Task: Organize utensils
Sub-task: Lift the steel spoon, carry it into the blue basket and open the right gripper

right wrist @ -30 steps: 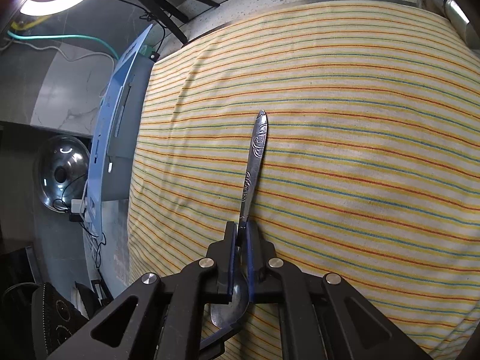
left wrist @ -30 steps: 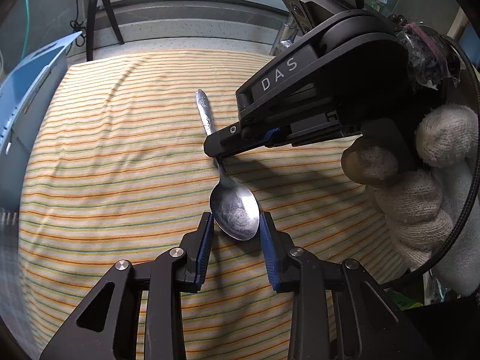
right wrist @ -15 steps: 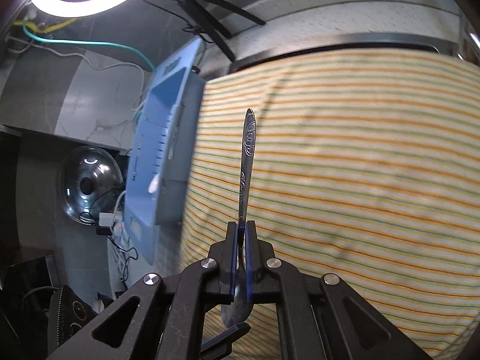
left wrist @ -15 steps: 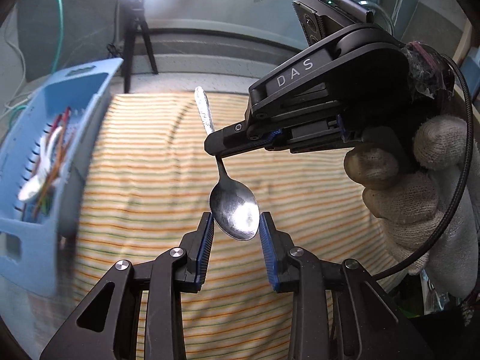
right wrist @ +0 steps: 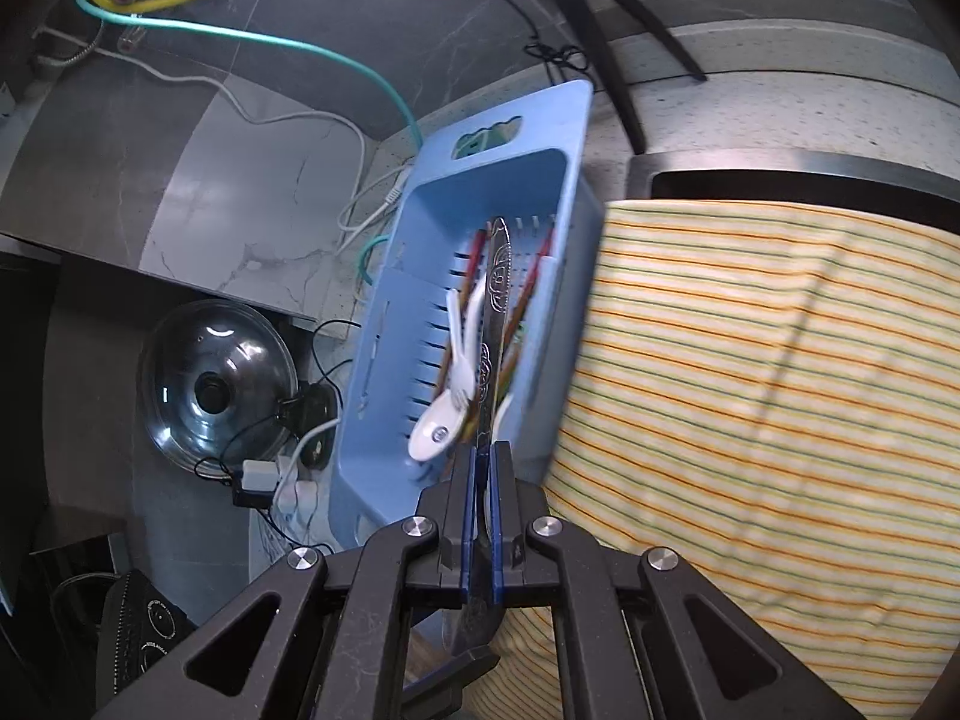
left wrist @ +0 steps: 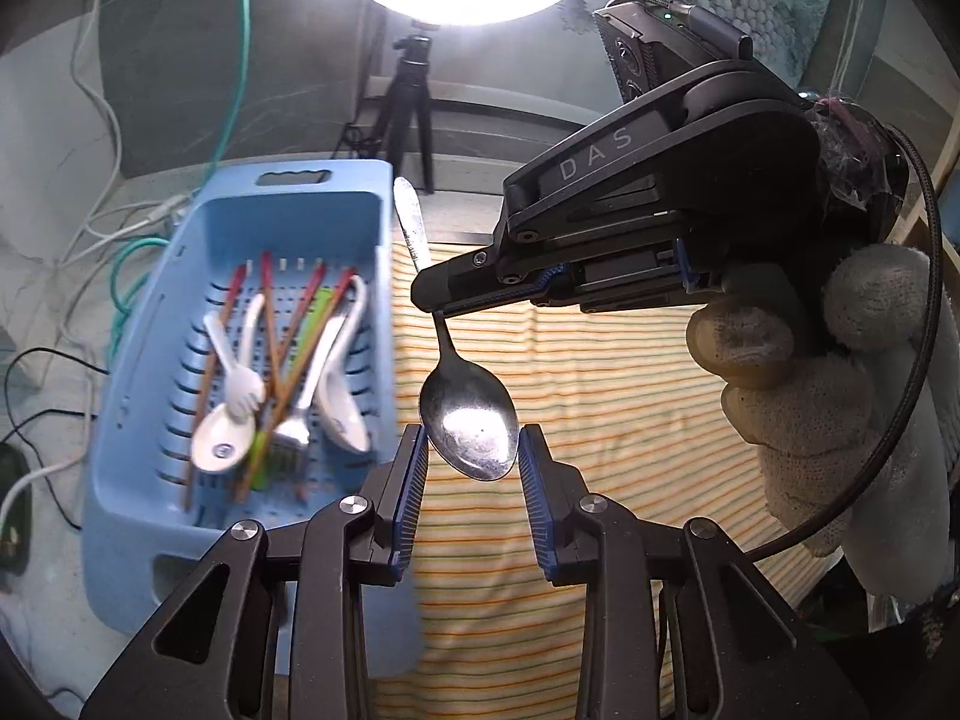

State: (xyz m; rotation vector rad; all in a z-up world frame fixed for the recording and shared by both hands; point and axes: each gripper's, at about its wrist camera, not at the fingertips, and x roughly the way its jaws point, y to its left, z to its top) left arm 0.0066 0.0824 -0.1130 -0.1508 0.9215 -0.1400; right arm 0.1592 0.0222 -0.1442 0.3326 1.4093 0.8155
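right gripper pinching shiny engraved metal spoon mid-handle, aloft | left gripper spread, flanking bowl | blue slotted plastic basket frame-left; handle points along its length in right view

My right tool is black, marked DAS, with blue pads; my gloved hand is knit white, cable trailing.

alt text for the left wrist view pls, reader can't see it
The right gripper, in a gloved hand, pinches a metal spoon by its handle in mid-air, bowl hanging between the open left gripper's fingers. Left of it, a blue basket holds chopsticks and spoons beside a striped cloth.
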